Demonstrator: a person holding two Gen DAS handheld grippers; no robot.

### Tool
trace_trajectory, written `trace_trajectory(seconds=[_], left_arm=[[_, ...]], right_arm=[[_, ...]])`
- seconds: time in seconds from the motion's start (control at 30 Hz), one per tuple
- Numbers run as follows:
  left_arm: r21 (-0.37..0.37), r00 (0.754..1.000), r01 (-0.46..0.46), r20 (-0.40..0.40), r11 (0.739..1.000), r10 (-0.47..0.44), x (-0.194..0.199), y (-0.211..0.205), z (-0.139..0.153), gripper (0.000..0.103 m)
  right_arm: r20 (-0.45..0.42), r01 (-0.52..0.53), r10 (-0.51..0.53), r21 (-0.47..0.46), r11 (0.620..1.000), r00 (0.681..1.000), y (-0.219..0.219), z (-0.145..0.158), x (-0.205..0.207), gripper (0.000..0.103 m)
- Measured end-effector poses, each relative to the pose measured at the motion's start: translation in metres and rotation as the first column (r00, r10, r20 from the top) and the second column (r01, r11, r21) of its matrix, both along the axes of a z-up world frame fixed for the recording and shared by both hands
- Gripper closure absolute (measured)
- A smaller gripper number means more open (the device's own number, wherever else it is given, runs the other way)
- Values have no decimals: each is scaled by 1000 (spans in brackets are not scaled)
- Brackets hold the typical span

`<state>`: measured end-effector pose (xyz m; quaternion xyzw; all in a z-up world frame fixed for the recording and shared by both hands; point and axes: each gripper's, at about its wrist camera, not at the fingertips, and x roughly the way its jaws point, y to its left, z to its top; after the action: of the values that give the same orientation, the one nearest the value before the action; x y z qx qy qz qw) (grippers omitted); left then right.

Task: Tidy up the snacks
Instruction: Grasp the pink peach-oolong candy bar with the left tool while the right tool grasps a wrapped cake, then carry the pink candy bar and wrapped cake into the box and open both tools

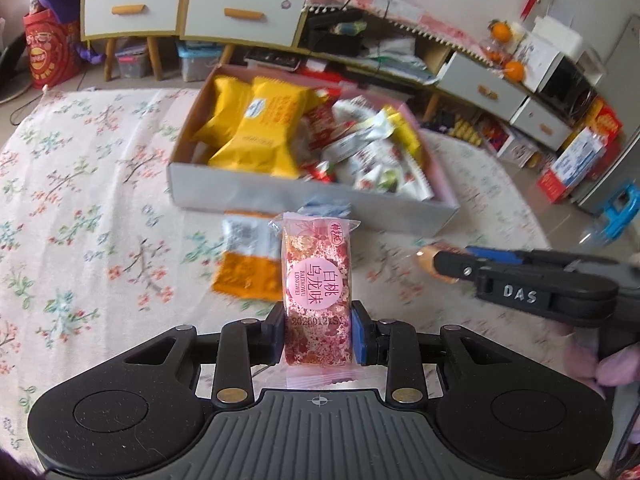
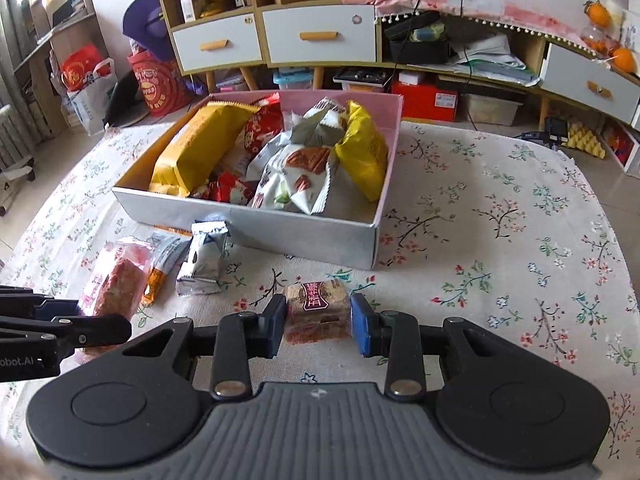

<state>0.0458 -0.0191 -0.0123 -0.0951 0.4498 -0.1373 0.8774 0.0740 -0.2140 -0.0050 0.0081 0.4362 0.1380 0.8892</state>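
Floral cloth [image 2: 500,208], pale with small blossoms and dark twigs, covers the whole table. On it sits a shallow cardboard box [image 2: 304,236], silver-grey outside and pink inside, filled with mixed snacks: yellow packets [image 1: 260,132] on one side, white nut packets [image 2: 296,176] and small red ones heaped in the middle.

Loose on the cloth just before the box's near wall: a white-and-blue packet [image 2: 202,260] and an orange-and-white packet [image 1: 248,264], lying side by side.

Left gripper [image 1: 318,334]: jaws drawn in, blue pads pressing both sides of a pink floral packet [image 1: 318,280] with a round pink label, standing up lengthwise out of the jaws, in front of the box.

Right gripper [image 2: 319,322]: jaws narrowed onto a small clear-wrapped brown biscuit block [image 2: 318,308] with a dark red label; pads touch both its sides. It is held over the cloth, short of the box's near corner.

From the left wrist view the right gripper comes in from the right edge, its snack only a blur at the tip.
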Motion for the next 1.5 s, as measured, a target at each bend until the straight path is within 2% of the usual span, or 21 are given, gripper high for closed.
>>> trace_trajectory(seconds=[0.3, 0.53, 0.7, 0.83, 1.23, 1.4, 1.5], left_arm=[[-36, 1000, 3, 29, 999, -2, 10, -21, 14, 74], [-58, 998, -49, 42, 997, 52, 34, -23, 25, 74], [-17, 994, -68, 88, 998, 70, 61, -29, 28, 74], [21, 991, -84, 107, 996, 81, 83, -32, 22, 74], [84, 988, -90, 136, 992, 78, 110, -36, 4, 74], [99, 986, -97, 142, 990, 83, 117, -41, 2, 73], [96, 987, -102, 136, 990, 88, 120, -41, -2, 73]], right_arm=[[12, 88, -90, 99, 991, 996, -27, 18, 6, 72], [24, 199, -210, 233, 952, 977, -45, 30, 20, 72], [18, 244, -262, 301, 922, 965, -47, 24, 35, 72], [-25, 288, -300, 358, 888, 954, -50, 13, 46, 72], [-18, 288, -302, 364, 886, 953, -39, 7, 51, 71], [-3, 265, -278, 318, 910, 960, -28, 8, 52, 71], [-8, 273, -284, 310, 911, 959, -28, 6, 53, 71]])
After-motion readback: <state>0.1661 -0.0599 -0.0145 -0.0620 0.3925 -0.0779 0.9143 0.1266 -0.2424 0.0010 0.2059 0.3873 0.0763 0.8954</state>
